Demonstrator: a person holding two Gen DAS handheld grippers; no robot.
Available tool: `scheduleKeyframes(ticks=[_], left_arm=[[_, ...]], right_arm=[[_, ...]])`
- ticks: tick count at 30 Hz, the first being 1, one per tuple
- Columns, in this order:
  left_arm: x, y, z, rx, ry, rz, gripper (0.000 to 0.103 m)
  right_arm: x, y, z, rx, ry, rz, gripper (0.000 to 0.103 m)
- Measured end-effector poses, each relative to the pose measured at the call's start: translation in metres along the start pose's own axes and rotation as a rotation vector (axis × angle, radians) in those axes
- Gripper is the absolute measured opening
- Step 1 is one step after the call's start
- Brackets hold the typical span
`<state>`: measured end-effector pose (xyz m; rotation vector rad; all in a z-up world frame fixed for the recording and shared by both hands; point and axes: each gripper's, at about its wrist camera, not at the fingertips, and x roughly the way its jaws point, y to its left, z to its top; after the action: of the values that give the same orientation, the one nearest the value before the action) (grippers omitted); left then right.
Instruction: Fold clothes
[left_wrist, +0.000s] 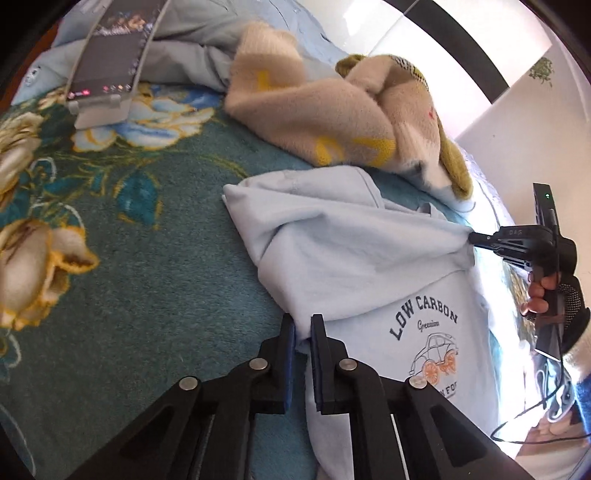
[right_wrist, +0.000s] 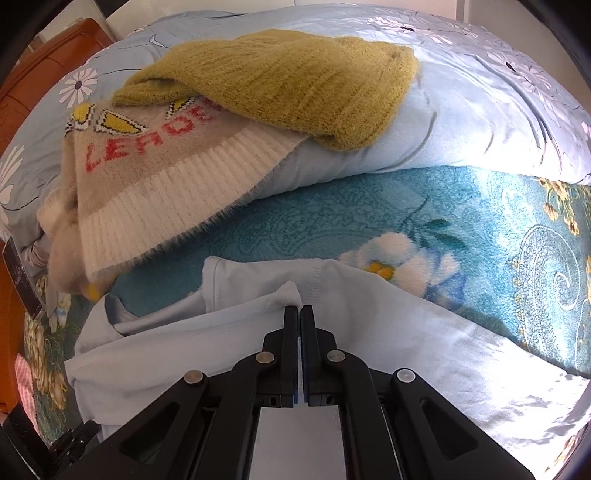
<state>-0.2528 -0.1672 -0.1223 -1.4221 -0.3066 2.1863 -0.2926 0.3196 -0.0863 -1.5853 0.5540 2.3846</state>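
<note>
Pale-blue cotton T-shirt (left_wrist: 343, 258) lies rumpled on the near teal floral blanket (left_wrist: 155, 280), the right gripper (right_wrist: 299, 308) clenched on its far edge, the left gripper (left_wrist: 303, 325) nearly closed over a near fold, so both should probably pull evenly taut before folding.

Teal floral blanket (left_wrist: 147, 258) covering the bed; tablet on a white stand (left_wrist: 103, 74) at upper left (screen lit); pale blue flowered quilt (right_wrist: 480, 110) behind.
</note>
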Motion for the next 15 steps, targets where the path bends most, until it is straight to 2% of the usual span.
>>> scheduleKeyframes(ticks=[4, 6, 8, 10, 13, 14, 15], left_arm=[[-0.032, -0.011, -0.009, -0.014, -0.077, 0.008, 0.007], [-0.034, -0.014, -0.018, -0.012, -0.077, 0.043, 0.008], [-0.020, -0.010, -0.024, -0.028, -0.050, 0.085, 0.008], [-0.008, 0.002, -0.027, -0.068, -0.005, 0.087, 0.008], [-0.009, 0.019, -0.028, -0.159, 0.028, -0.040, 0.011], [-0.016, 0.026, -0.026, -0.196, 0.010, -0.088, 0.015], [-0.022, 0.035, -0.022, -0.228, -0.004, -0.129, 0.026]], right_arm=[[-0.018, 0.001, 0.001, -0.019, -0.024, 0.008, 0.001], [-0.022, -0.001, 0.002, -0.030, -0.020, -0.006, 0.001], [-0.012, -0.001, 0.000, -0.034, 0.018, -0.025, 0.001], [0.003, -0.003, -0.010, -0.025, 0.067, -0.046, 0.001], [0.015, -0.007, -0.020, -0.014, 0.094, -0.054, 0.001], [0.016, -0.007, -0.021, -0.014, 0.095, -0.053, 0.001], [0.017, -0.006, -0.023, -0.018, 0.096, -0.053, 0.001]])
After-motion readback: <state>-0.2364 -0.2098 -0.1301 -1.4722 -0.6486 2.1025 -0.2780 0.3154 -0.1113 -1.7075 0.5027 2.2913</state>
